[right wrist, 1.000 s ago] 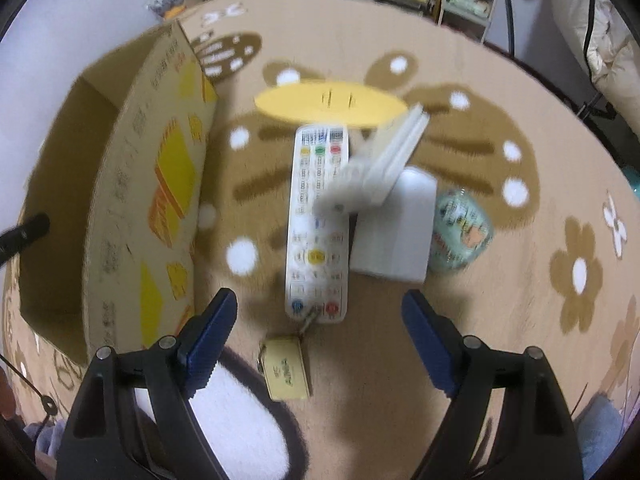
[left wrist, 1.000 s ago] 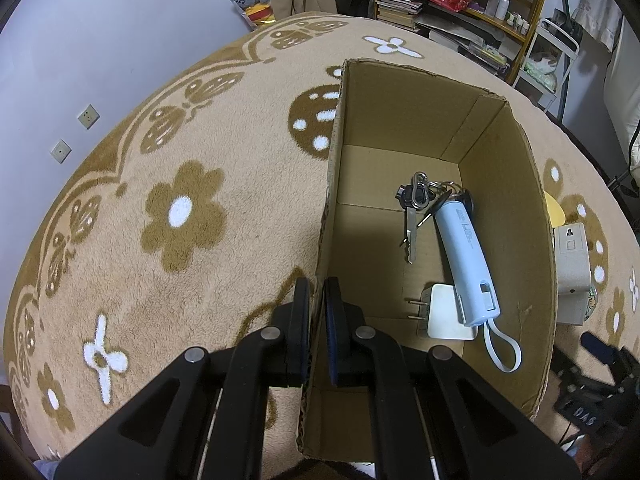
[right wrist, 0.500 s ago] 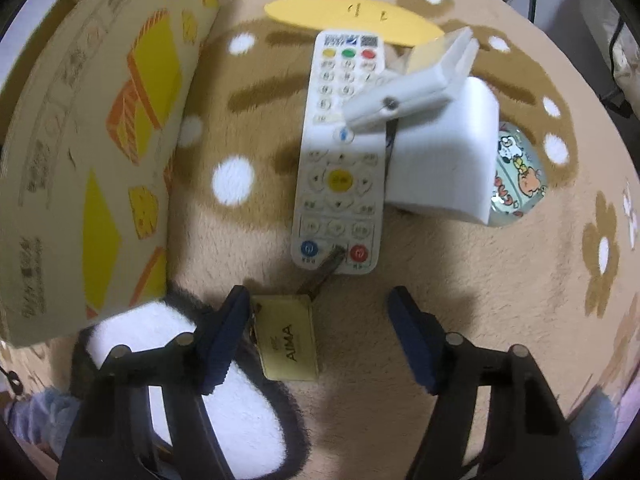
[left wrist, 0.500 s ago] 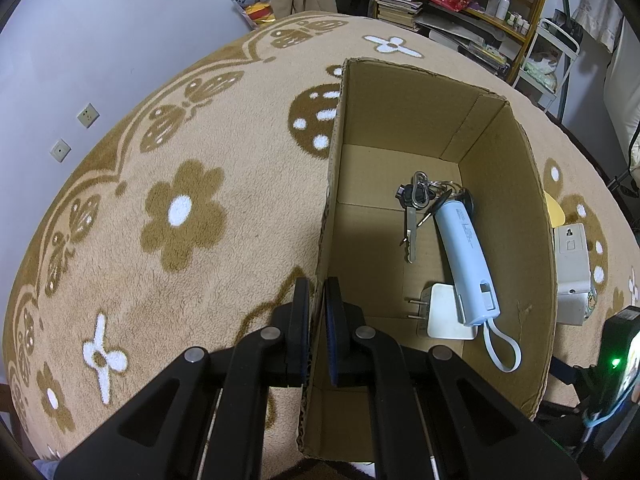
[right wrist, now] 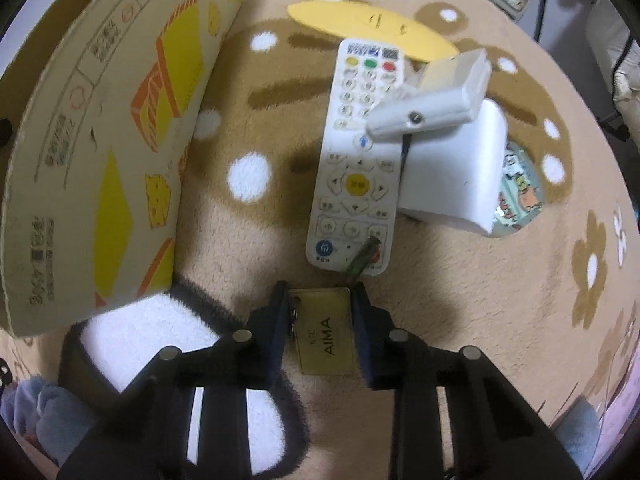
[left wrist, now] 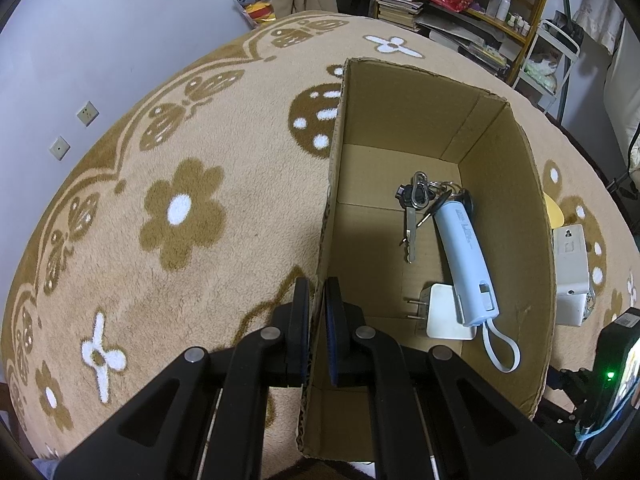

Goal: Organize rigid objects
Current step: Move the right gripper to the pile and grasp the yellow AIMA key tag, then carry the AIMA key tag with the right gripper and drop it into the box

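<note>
In the left wrist view the left gripper [left wrist: 316, 312] sits at the bottom centre of the frame with its fingers [left wrist: 301, 320] pressed onto the near left wall of the cardboard box [left wrist: 404, 92], one finger outside and one inside, pinching the cardboard edge between them. The box stands open on the flowered carpet [left wrist: 180, 212] and fills the right half of the frame. On its floor lie a bunch of keys [left wrist: 416, 208] toward the middle, a pale blue cylindrical device [left wrist: 466, 264] with a loop strap slanting down from them, and a white plug adapter [left wrist: 444, 312] whose corner is tucked under the blue device's lower end. In the right wrist view the right gripper [right wrist: 320, 320] is at the lower centre, its fingers [right wrist: 276, 328] closed in on either side of a yellow key tag [right wrist: 326, 330] marked AIMA that lies on the carpet; whether the pads actually touch the tag I cannot tell. A key [right wrist: 362, 258] attached to the tag rests on the lower end of a white remote control [right wrist: 356, 160] just above. Right of the remote, a white block [right wrist: 452, 176] lies partly over a round patterned tin [right wrist: 518, 188], with a white clip-like piece [right wrist: 432, 100] propped over the block and the remote. A yellow oval card [right wrist: 368, 28] lies at the top centre, and the box's printed outer wall fills the left of the frame.
</note>
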The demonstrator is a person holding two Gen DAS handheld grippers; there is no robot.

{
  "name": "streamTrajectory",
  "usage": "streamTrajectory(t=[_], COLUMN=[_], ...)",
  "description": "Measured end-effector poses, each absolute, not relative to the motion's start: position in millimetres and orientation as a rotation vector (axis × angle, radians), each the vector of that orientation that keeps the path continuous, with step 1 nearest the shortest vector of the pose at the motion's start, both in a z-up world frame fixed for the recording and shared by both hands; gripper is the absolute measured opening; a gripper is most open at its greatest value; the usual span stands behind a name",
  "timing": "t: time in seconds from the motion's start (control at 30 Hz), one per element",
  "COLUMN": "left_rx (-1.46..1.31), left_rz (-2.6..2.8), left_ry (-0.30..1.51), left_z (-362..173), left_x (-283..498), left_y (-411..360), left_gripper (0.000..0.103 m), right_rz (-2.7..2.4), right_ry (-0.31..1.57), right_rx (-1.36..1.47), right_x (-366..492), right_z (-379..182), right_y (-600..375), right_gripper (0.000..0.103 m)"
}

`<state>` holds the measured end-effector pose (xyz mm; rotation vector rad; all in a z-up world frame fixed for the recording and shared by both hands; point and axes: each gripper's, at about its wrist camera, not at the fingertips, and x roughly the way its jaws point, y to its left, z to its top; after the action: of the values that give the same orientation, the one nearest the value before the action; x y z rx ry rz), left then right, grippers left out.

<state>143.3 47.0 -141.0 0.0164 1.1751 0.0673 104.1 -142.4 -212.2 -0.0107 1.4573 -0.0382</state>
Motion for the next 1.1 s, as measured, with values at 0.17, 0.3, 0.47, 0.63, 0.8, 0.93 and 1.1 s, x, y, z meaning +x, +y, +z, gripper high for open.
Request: streamTrajectory(t=[0.17, 0.3, 0.47, 0.63, 0.8, 0.93, 1.1], left_rx=[0.019, 0.022, 0.030, 0.033, 0.033, 0.034, 0.036], left_rz=[0.067, 0.067, 0.068, 0.069, 0.069, 0.069, 0.069], left_ry=[1.177, 1.177, 1.178, 1.180, 1.179, 1.180, 1.180], left_z=[-141, -141, -140, -141, -141, -141, -140], left_x=[143, 143, 143, 144, 144, 144, 145], left_y=[47, 47, 46, 46, 46, 46, 46], left_gripper=[0.007, 0.007, 0.007, 0.007, 0.007, 0.007, 0.007], right_rz=[-0.001, 0.018, 0.028, 0.014, 0.037, 0.074, 0.168], right_ry=[1.447, 1.411, 1.344, 1.280, 1.146, 1.018, 0.873], right_rx=[0.025, 0.055, 0.109, 0.169, 0.199, 0.219, 0.262], right_x=[107, 111, 117, 121, 127, 129, 130], right_z=[-206, -189, -165, -149, -126, -101, -78], right_y=[-143, -153, -159, -165, -172, -170, -158], right_gripper=[0.031, 0.031, 0.031, 0.031, 0.031, 0.031, 0.031])
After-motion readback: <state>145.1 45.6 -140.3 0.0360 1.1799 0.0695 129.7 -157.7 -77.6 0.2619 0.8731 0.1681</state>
